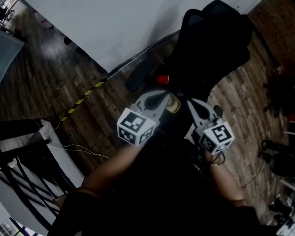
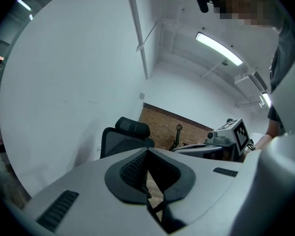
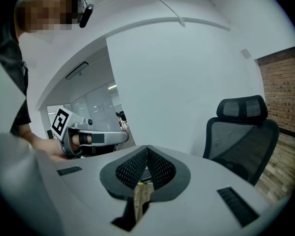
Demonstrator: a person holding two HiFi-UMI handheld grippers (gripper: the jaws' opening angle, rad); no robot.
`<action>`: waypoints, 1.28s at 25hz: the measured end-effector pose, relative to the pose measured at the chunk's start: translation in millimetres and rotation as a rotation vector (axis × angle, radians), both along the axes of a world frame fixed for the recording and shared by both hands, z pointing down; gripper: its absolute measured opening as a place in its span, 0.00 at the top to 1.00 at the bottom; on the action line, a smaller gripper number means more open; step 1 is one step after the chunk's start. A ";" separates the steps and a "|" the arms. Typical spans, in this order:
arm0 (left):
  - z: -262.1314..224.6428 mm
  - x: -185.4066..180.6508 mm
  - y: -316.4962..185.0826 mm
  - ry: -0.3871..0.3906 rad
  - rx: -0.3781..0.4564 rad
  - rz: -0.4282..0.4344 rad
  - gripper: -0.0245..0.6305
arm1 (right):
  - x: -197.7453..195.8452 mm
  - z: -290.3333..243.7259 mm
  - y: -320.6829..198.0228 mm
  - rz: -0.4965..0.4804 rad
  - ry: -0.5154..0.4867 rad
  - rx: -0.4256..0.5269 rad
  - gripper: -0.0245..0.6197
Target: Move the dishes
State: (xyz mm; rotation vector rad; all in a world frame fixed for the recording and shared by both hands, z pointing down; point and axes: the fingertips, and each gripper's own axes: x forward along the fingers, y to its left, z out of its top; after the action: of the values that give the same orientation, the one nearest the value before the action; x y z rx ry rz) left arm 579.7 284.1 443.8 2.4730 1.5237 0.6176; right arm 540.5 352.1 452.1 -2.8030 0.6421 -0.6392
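No dishes show in any view. In the head view my left gripper point(image 1: 172, 103) and right gripper point(image 1: 191, 103) are held side by side, level with each other, pointing at a black office chair point(image 1: 211, 38). Both have their jaws shut tip to tip with nothing between them. The left gripper view looks along its shut jaws point(image 2: 147, 151) to the chair point(image 2: 125, 134), with the right gripper point(image 2: 228, 136) beside it. In the right gripper view its shut jaws point(image 3: 147, 149) face the chair point(image 3: 241, 127) and a white wall, with the left gripper point(image 3: 83, 136) to the side.
A white wall panel point(image 1: 137, 14) stands behind the chair on a wooden floor point(image 1: 54, 73). Yellow-black tape point(image 1: 81, 101) runs across the floor. A black metal rack point(image 1: 19, 151) stands at the lower left. Dark clutter point(image 1: 285, 97) lies at the right by a brick wall point(image 2: 162, 124).
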 end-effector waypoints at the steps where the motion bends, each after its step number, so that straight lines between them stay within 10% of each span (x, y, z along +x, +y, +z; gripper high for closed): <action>1: 1.2 3.3 -0.6 -0.005 0.001 -0.002 0.98 | 4.2 1.4 2.0 0.000 -0.004 0.000 0.95; 32: 147.5 62.2 23.6 -0.091 0.175 -0.189 0.98 | 121.5 224.4 57.6 -0.219 -0.341 0.076 0.88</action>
State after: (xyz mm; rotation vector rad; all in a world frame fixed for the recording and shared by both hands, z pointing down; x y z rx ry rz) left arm 641.9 307.6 591.3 2.6348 1.2333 0.8484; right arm 662.0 409.7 676.5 -2.4875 0.8841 -1.0781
